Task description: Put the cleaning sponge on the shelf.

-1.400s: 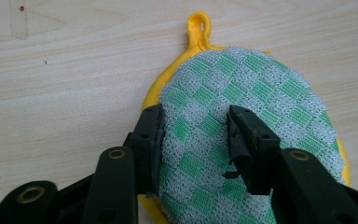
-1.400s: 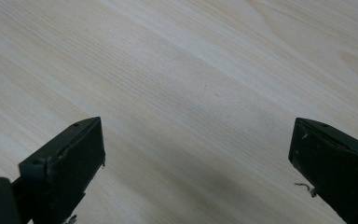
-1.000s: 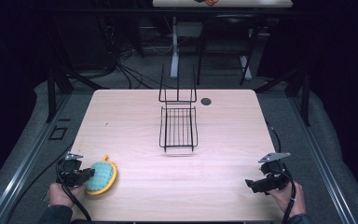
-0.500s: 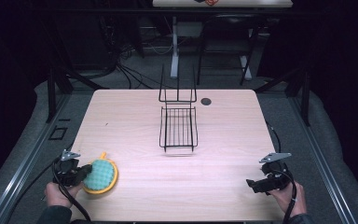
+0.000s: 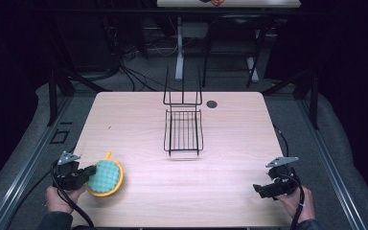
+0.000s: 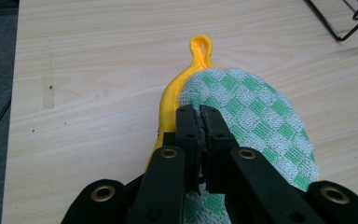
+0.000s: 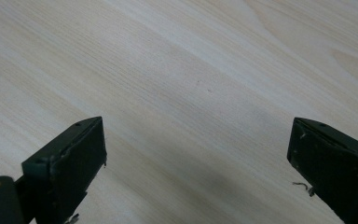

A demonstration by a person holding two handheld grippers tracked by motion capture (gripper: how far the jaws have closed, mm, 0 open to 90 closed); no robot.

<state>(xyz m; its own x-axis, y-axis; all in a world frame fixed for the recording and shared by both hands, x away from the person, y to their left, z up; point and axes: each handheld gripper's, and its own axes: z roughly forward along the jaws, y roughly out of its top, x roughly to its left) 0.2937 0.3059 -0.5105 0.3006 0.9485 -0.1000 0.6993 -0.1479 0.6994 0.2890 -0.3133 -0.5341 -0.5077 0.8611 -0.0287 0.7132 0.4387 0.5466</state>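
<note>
- Pot holder (image 5: 105,177): green-checked pad with a yellow rim, at the near left corner of the worktop (image 5: 230,191).
- Wire basket (image 5: 183,132): stands mid-worktop, with nothing in it.
- Left tongs (image 6: 202,122): closed on the pot holder's edge.
- Right tongs (image 7: 196,154): open over bare worktop, well apart from the pot holder.
- Left gripper view: shows the yellow hanging loop (image 6: 201,46).
</note>
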